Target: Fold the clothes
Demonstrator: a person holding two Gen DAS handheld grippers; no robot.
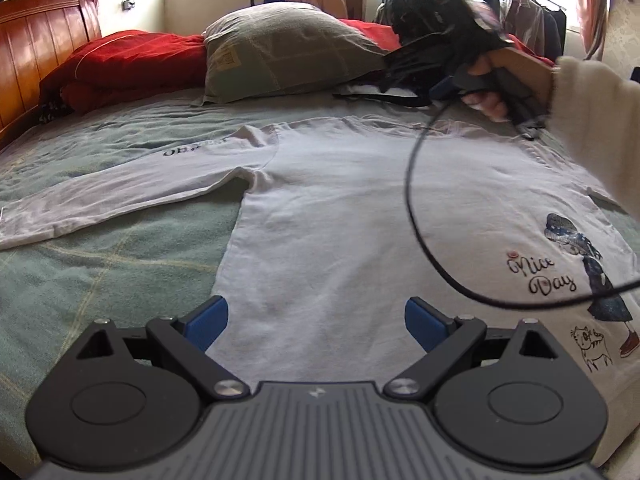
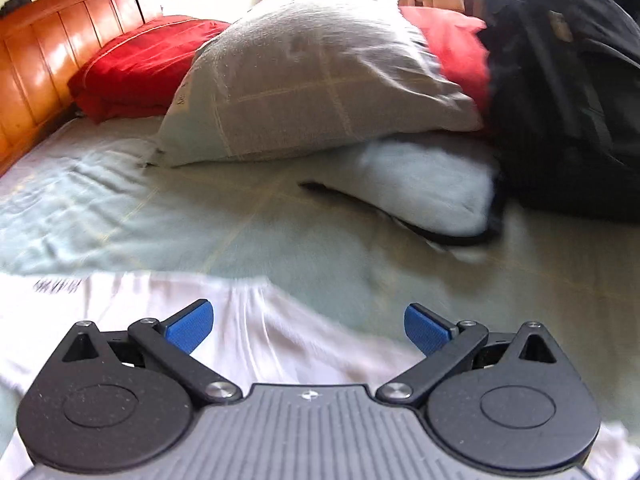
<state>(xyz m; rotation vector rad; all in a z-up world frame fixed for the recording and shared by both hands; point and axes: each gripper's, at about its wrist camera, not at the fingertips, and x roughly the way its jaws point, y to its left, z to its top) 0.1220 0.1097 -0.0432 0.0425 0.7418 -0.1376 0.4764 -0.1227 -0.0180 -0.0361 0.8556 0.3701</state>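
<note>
Two blue-padded black tools, left tool (image 1: 316, 324) and right tool (image 2: 309, 328), hang released and empty, jaws wide apart. Beneath the left one, a white long-sleeved cotton shirt (image 1: 352, 216) lies flat on the pale green checked bed sheet (image 1: 100, 264), its long axis running from hem nearby to collar farther off, one sleeve stretched leftward. Beyond sit a plump grey-green pillow (image 2: 320, 76), a folded red blanket (image 2: 136, 68) and a glossy wooden headboard (image 2: 52, 36).

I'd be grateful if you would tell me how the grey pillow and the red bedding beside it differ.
The grey pillow is plump, faintly checked and props up at a tilt; the red bedding is plain, folded and lies flatter, against the wooden headboard. The pillow partly overlaps the bedding. Both sit at the head of the bed.
</note>
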